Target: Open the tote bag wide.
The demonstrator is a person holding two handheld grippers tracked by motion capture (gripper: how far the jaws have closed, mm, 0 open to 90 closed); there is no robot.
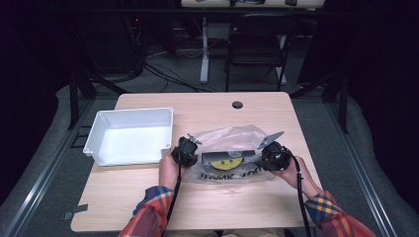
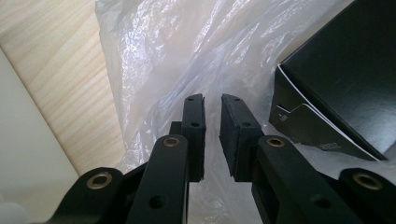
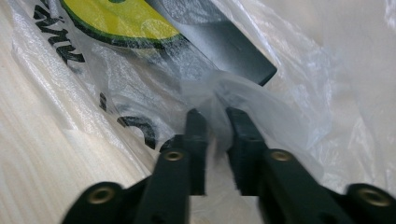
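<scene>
A clear plastic bag [image 1: 228,138] printed with a yellow smiley face [image 1: 228,162] and black letters lies at the middle of the wooden table [image 1: 207,202]. A black box [image 1: 217,157] sits inside it. My left gripper [image 1: 196,149] is at the bag's left edge. In the left gripper view its jaws [image 2: 213,100] stand nearly together with the bag's film [image 2: 187,51] between them, the black box [image 2: 345,70] to the right. My right gripper [image 1: 260,153] is at the bag's right edge. Its jaws [image 3: 217,114] pinch a bunched fold of film [image 3: 219,91] just below the box [image 3: 224,46] and the smiley face [image 3: 121,18].
A white plastic tray [image 1: 133,112] stands empty on the table's left, close to my left hand. A round cable hole [image 1: 237,104] is near the far edge. A black chair [image 1: 257,44] and cables are on the floor beyond the table.
</scene>
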